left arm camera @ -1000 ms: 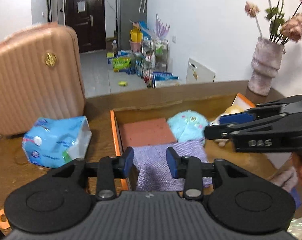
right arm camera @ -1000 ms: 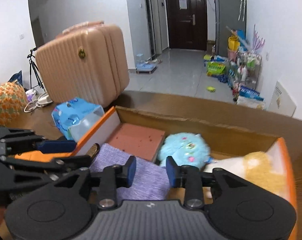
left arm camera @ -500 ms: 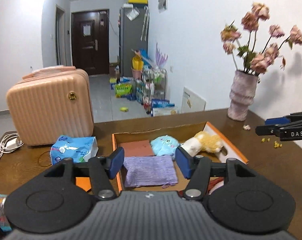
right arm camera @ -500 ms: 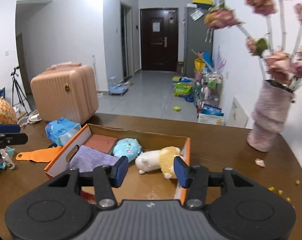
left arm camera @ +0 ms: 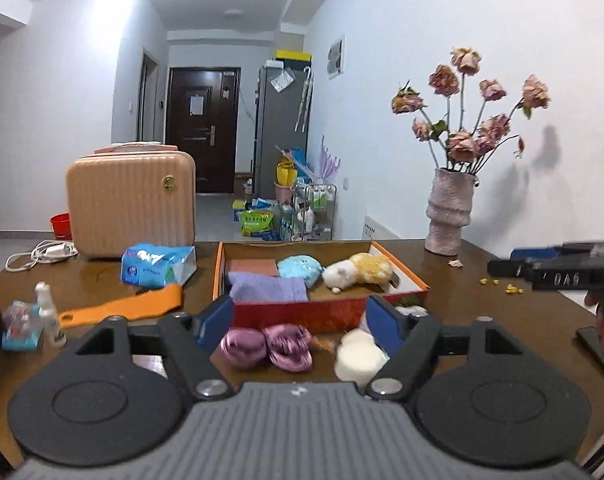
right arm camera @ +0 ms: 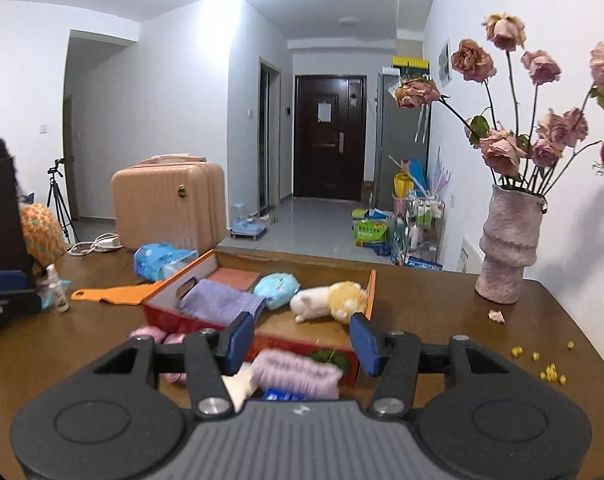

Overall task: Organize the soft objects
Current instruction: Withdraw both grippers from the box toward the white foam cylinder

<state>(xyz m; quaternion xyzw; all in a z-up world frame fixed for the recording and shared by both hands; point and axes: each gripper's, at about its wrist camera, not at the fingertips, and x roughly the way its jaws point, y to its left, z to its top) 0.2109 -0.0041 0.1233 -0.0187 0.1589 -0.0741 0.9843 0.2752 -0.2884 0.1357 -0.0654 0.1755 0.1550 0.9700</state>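
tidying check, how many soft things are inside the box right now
4: purple cloth front left, pink pad behind it, blue plush in the middle, white-and-yellow plush on the right. Others could hide underneath.

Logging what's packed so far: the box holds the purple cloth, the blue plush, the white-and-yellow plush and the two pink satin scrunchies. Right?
Not quite. The left wrist view shows the pink satin scrunchies on the table in front of the box, not inside. The purple cloth, blue plush and white-and-yellow plush are in it.
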